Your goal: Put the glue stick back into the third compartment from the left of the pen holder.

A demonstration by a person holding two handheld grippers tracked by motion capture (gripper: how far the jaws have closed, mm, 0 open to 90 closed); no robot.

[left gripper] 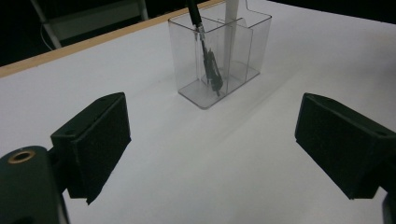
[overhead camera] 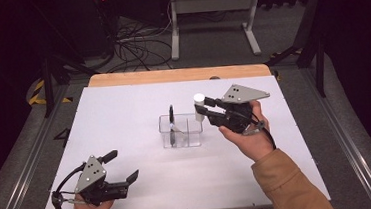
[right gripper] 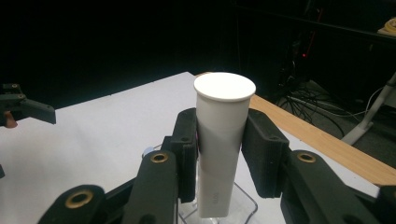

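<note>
White tube (right gripper: 223, 140) clamped in right gripper (right gripper: 223, 158) — over clear organiser (overhead camera: 181, 130), left gripper (left gripper: 212, 154) agape

A white tube (right gripper: 220, 154) with a flat round cap stands upright, cap up, lower end inside the clear divided holder (overhead camera: 180, 131), just past table centre toward 1 o'clock.

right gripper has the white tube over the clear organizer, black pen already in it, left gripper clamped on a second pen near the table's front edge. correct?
Not quite: the left gripper holds nothing. The left gripper view shows its jaws wide apart over bare white table. The rest stands: the right gripper is shut on the white tube above the clear organizer, and the black pen stands inside it.
</note>
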